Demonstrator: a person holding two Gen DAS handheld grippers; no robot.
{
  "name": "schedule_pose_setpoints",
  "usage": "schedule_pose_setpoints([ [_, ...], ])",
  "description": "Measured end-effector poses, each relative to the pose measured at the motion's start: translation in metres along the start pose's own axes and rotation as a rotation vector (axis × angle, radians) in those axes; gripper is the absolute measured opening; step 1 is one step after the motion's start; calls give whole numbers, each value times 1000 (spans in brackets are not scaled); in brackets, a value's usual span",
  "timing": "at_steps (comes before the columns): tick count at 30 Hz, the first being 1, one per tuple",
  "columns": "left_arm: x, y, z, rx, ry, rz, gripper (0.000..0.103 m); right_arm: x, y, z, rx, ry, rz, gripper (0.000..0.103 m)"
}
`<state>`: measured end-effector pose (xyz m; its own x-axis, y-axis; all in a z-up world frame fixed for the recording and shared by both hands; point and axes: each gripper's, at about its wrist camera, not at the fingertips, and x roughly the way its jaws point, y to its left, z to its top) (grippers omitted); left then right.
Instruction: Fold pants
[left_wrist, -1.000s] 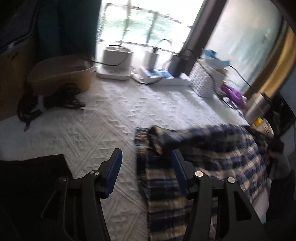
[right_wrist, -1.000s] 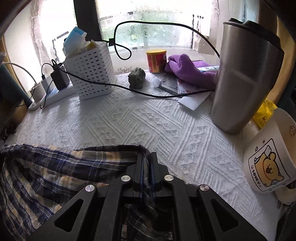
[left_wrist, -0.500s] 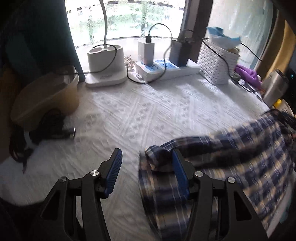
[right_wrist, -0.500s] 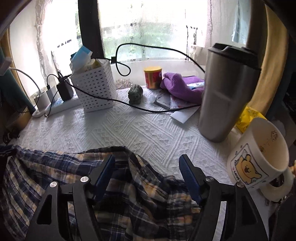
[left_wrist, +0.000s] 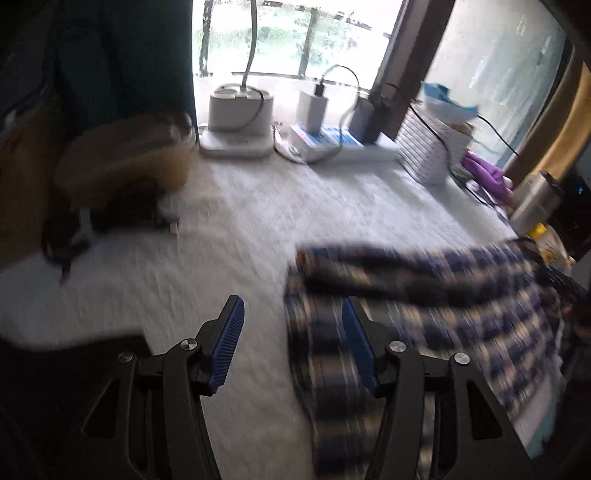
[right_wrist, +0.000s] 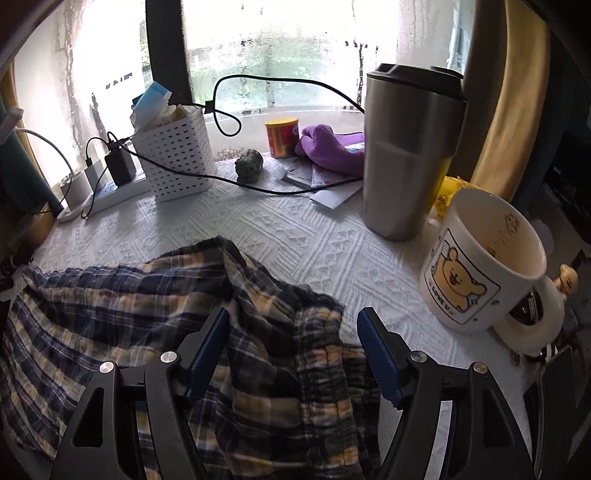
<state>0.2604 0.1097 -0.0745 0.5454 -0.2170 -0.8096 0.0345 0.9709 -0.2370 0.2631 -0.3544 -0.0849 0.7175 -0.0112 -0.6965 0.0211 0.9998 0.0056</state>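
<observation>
The plaid pants lie rumpled at lower left on the table. The right gripper has just opened wide above them; the left gripper is half-open, empty. The mug nearby could get knocked.

1. A lived-in home, at a desk under a white textured cloth set against a rain-streaked window.
2. Domestic clutter: a cartoon-bear mug at 3 o'clock, a steel tumbler at 1 o'clock.
3. At 11 o'clock a white perforated basket stands beside a power strip with chargers plugged in.
4. A purple cloth lies by the sill.
</observation>
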Motion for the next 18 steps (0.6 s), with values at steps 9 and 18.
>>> schedule_pose_setpoints([
  [9,-17,-19,-59,-34,53,-41,44,-13,10,-11,-12,-6,26,73],
  [18,-40,-29,-84,-1,30,-26,1,-31,13,-22,-9,-25,36,73],
])
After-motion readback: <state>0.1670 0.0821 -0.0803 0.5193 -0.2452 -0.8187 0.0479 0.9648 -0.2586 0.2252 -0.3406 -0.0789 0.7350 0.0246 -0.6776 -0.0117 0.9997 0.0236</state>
